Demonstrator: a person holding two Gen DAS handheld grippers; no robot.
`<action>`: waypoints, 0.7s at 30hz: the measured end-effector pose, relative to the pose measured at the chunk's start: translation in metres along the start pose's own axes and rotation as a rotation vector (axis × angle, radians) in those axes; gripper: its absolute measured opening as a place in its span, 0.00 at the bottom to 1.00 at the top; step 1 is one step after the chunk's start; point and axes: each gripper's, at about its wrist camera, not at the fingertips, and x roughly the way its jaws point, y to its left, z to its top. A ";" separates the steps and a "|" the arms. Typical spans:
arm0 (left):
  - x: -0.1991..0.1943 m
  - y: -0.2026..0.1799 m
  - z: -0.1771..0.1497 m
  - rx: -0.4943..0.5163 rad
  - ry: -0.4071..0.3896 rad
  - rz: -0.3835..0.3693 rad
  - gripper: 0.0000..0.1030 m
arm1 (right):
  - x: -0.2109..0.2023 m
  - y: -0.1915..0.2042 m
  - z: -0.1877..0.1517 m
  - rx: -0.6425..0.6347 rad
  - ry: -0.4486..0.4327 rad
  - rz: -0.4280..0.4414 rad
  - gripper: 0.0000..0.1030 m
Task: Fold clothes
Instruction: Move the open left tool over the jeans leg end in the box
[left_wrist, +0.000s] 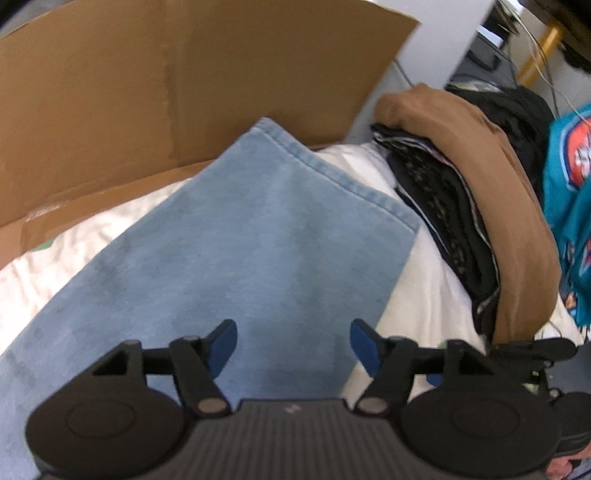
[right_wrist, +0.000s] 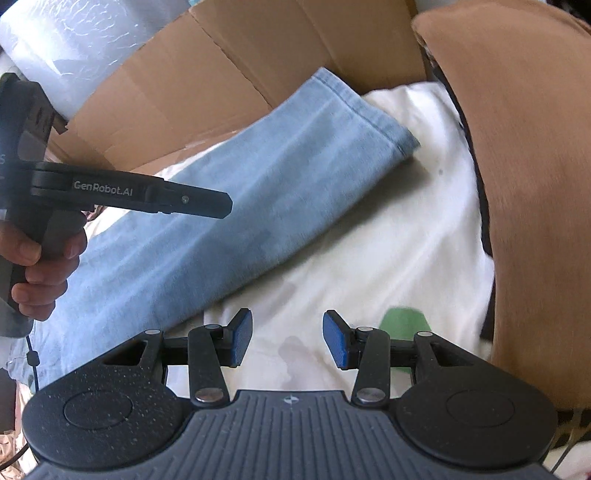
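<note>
Hovering over jeans (left_wrist: 258, 240): left hand-held gripper (left_wrist: 293, 345), agape, empty

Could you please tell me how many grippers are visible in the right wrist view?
2: the right gripper at bottom centre over the white sheet, and the left gripper at left, above the jeans.

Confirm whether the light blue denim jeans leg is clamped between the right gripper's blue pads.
No: the right gripper hangs open over white cloth, beside the jeans leg.
</note>
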 end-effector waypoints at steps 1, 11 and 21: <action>0.002 -0.003 -0.001 0.012 0.002 0.000 0.71 | 0.000 0.000 -0.002 0.002 0.000 -0.001 0.48; 0.031 -0.026 -0.008 0.138 0.012 0.019 0.71 | -0.009 -0.004 -0.011 0.003 -0.020 -0.010 0.48; 0.051 -0.033 -0.008 0.170 -0.035 0.040 0.82 | -0.007 -0.011 -0.011 0.007 -0.028 -0.031 0.48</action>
